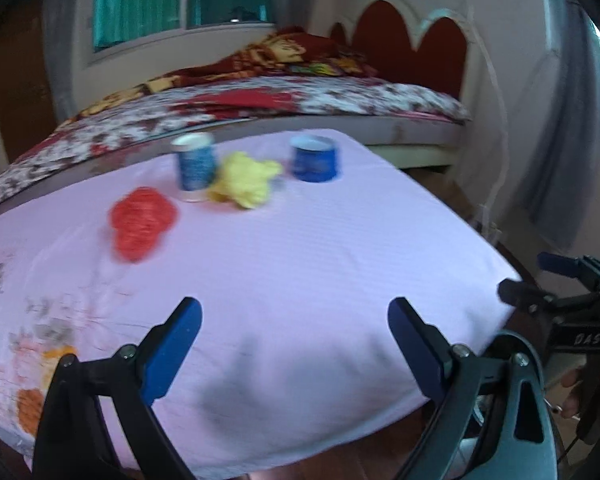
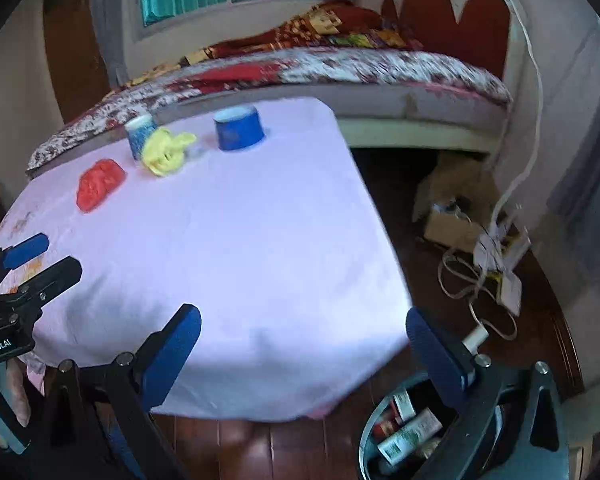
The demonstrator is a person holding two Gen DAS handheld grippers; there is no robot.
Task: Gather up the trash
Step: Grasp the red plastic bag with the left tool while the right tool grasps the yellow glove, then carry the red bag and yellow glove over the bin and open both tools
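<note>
On the pink-clothed table (image 1: 300, 248) lie a crumpled red wrapper (image 1: 142, 222) (image 2: 99, 185) and a crumpled yellow wad (image 1: 246, 178) (image 2: 166, 151). Beside the wad a patterned blue cup (image 1: 194, 166) (image 2: 138, 136) stands upside down. A plain blue cup (image 1: 314, 158) (image 2: 239, 128) stands upside down further right. My left gripper (image 1: 296, 320) (image 2: 44, 260) hangs open over the near table edge, holding nothing. My right gripper (image 2: 304, 328) (image 1: 536, 278) is open and empty over the table's near right corner, above a bin (image 2: 366, 436) that holds bottles and packets.
Behind the table stands a bed (image 2: 380, 72) with a patterned cover. On the wooden floor to the right sit a cardboard box (image 2: 452, 228) and a power strip with cables (image 2: 496, 256). A hand (image 2: 16, 392) holds the left gripper's handle.
</note>
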